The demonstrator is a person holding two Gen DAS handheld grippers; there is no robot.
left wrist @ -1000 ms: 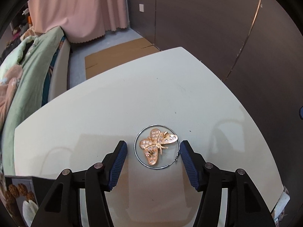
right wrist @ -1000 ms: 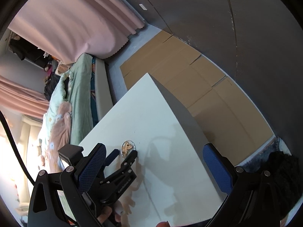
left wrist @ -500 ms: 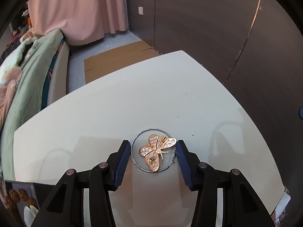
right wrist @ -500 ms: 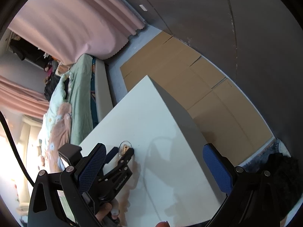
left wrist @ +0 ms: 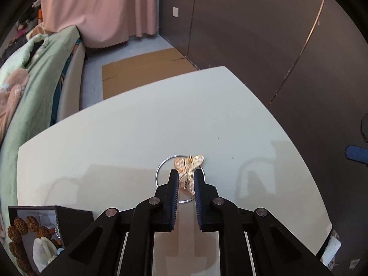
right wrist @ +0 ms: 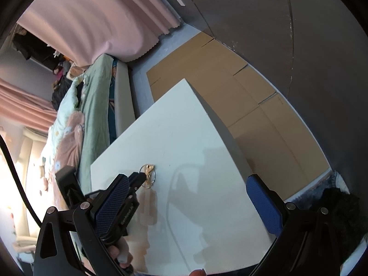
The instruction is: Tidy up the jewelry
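Scene: a person is working at a white worktop [left wrist: 128, 142] with a handheld tool in each hand; a bed [left wrist: 34, 73] with green bedding is lying along its far side.
Left tool [left wrist: 185, 179]: it is pointing steeply down at the worktop, and its blue-padded jaws are closing.
Brooch [left wrist: 189, 168]: a gold butterfly brooch is sitting between the left jaws, pinched at both sides and tilted up on edge; its wingtips are poking out past the pad tips.
Hoop [left wrist: 161, 170]: a thin silver hoop is lying flat on the worktop around the brooch, partly hidden under the left jaws.
Right tool [right wrist: 186, 197]: it is hanging above the near right part of the worktop, jaws spread wide with nothing between them.
Right view: the left tool is showing at lower left, its tip at the hoop and brooch; a hand [right wrist: 119, 253] is gripping its handle.
Box [left wrist: 34, 234]: a dark open box is sitting at the near left corner, holding brown beads [left wrist: 20, 230] and a pale piece; other contents are too small to tell.
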